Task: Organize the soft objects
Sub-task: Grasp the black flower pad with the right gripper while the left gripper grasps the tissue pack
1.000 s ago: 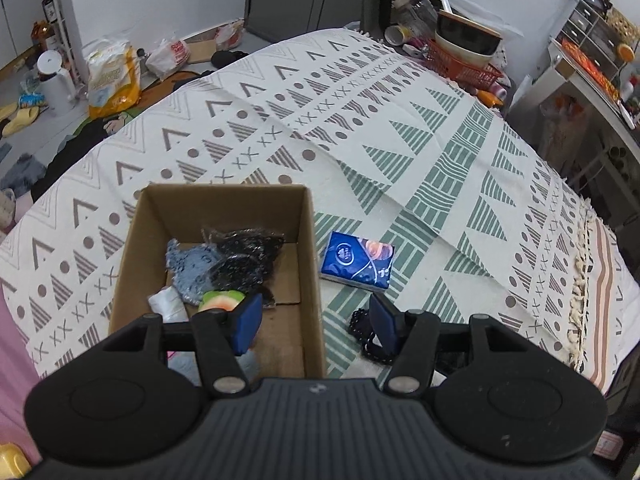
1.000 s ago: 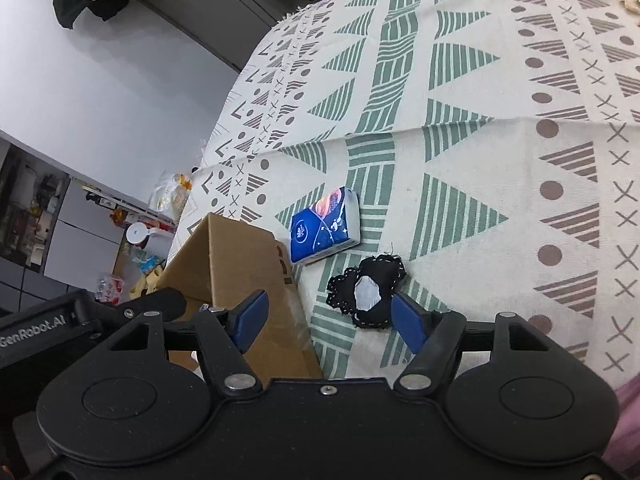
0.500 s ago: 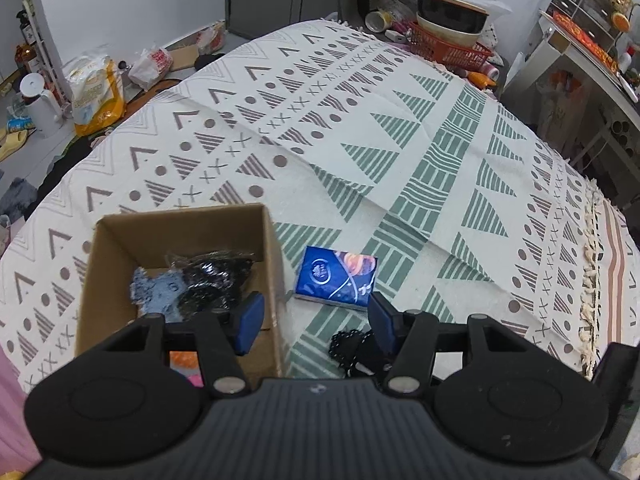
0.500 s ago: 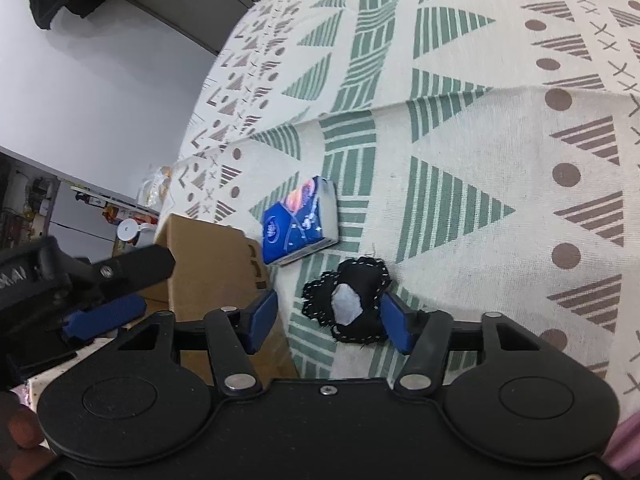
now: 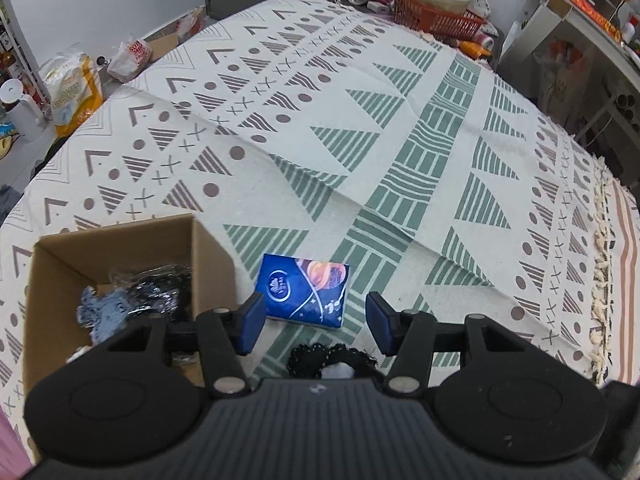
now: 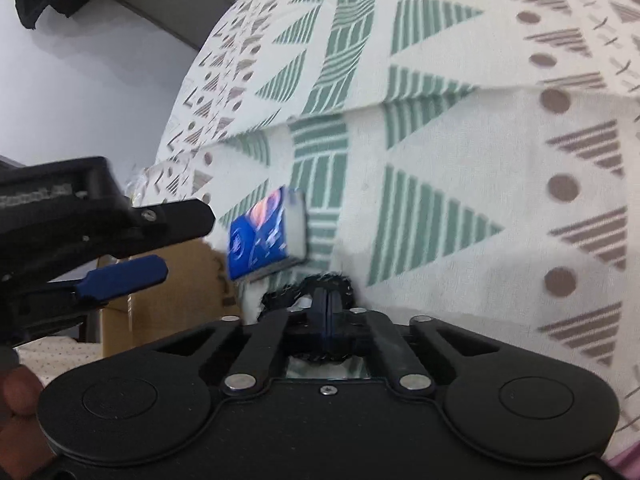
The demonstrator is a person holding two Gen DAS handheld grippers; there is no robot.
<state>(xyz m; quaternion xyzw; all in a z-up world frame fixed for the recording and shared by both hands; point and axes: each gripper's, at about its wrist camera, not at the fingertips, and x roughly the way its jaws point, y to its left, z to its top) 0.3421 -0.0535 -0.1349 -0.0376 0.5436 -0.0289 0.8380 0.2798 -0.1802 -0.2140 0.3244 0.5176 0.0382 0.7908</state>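
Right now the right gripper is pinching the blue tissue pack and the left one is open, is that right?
Not quite. The right gripper is shut on the black lacy pouch, not the blue tissue pack, which lies untouched on the cloth beside the cardboard box. The right wrist view shows this. The left gripper is indeed open.

Black lacy pouch (image 6: 320,280) with white patch, pinched in right tongs (image 6: 327,308). Blue tissue pack (image 5: 304,289) flat on bedspread, just beside cardboard box (image 5: 208,248) holding black and blue-grey soft items.
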